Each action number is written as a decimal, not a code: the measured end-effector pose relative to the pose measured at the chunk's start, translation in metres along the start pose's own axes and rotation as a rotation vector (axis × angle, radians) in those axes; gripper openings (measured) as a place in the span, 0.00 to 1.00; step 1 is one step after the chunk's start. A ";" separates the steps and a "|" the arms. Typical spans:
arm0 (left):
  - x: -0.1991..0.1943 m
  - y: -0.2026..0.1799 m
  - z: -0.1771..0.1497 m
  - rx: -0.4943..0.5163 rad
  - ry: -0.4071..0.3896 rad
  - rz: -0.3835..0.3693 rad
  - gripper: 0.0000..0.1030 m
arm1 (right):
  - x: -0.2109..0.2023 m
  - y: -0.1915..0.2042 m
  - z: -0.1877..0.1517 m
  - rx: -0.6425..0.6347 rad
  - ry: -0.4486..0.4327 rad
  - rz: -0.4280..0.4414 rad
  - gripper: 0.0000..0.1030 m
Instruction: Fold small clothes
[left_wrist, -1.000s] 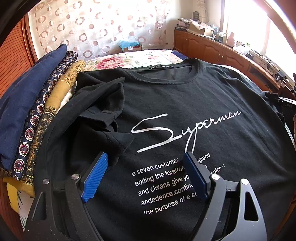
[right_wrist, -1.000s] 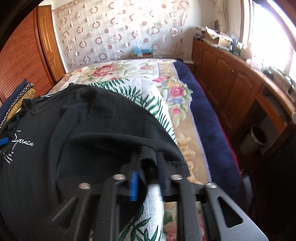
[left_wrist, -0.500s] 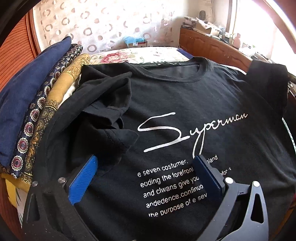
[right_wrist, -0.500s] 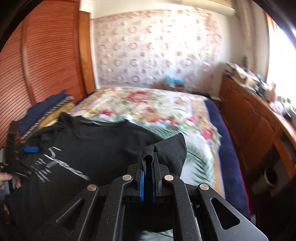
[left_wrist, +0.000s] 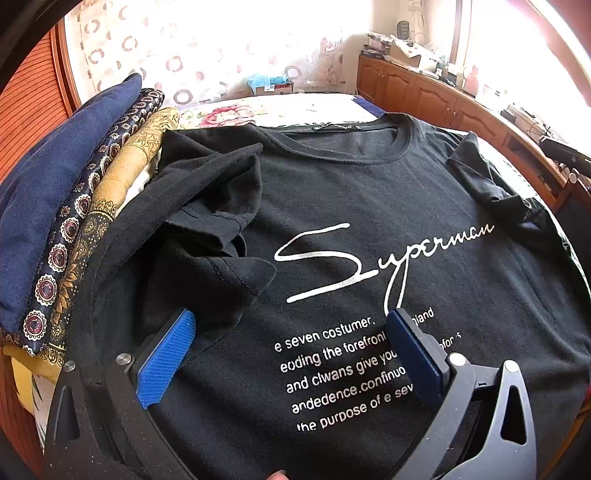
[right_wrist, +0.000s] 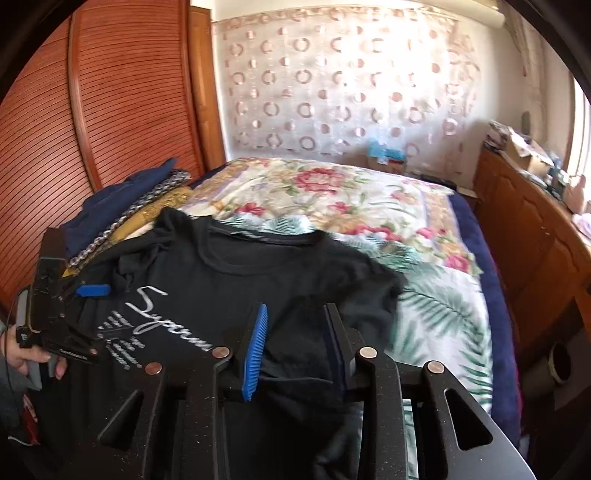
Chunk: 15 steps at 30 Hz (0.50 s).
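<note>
A black T-shirt (left_wrist: 354, 206) with white "Superman" print lies face up on the bed; it also shows in the right wrist view (right_wrist: 258, 280). Its left sleeve (left_wrist: 207, 221) is folded in over the chest, bunched. Its right sleeve (left_wrist: 480, 177) lies folded in over the right shoulder. My left gripper (left_wrist: 291, 332) is open and empty, low over the printed text. My right gripper (right_wrist: 295, 332) is open and empty, just above the right sleeve (right_wrist: 354, 291). The left gripper also shows in the right wrist view (right_wrist: 92, 290), held by a hand.
A stack of folded cloths, navy (left_wrist: 48, 192), patterned and gold (left_wrist: 122, 177), lies left of the shirt. The floral bedspread (right_wrist: 332, 199) stretches beyond the collar. Wooden cabinets (right_wrist: 535, 236) run along the right side. A slatted wardrobe (right_wrist: 92, 110) stands at the left.
My right gripper carried the right sleeve up and inward over the shirt, then opened and let it go. The sleeve now lies on the shoulder. My left gripper barely moved.
</note>
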<state>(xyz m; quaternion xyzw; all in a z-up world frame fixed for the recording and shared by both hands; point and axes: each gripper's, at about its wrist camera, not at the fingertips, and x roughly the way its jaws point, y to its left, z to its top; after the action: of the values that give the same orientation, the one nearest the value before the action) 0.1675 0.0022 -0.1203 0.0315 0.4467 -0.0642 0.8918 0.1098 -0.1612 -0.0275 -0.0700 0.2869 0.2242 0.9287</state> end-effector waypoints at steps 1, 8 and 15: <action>0.000 0.000 0.000 0.003 0.000 -0.001 1.00 | -0.003 -0.004 -0.002 -0.002 0.010 -0.010 0.31; -0.024 0.006 -0.002 -0.013 -0.054 -0.032 1.00 | 0.004 -0.001 -0.031 0.020 0.130 -0.056 0.31; -0.073 0.005 -0.008 -0.034 -0.163 -0.105 1.00 | 0.014 0.000 -0.045 0.039 0.137 -0.043 0.30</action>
<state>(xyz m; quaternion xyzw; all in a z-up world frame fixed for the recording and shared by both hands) 0.1181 0.0140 -0.0664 -0.0124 0.3746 -0.1053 0.9211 0.0978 -0.1678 -0.0722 -0.0733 0.3526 0.1931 0.9127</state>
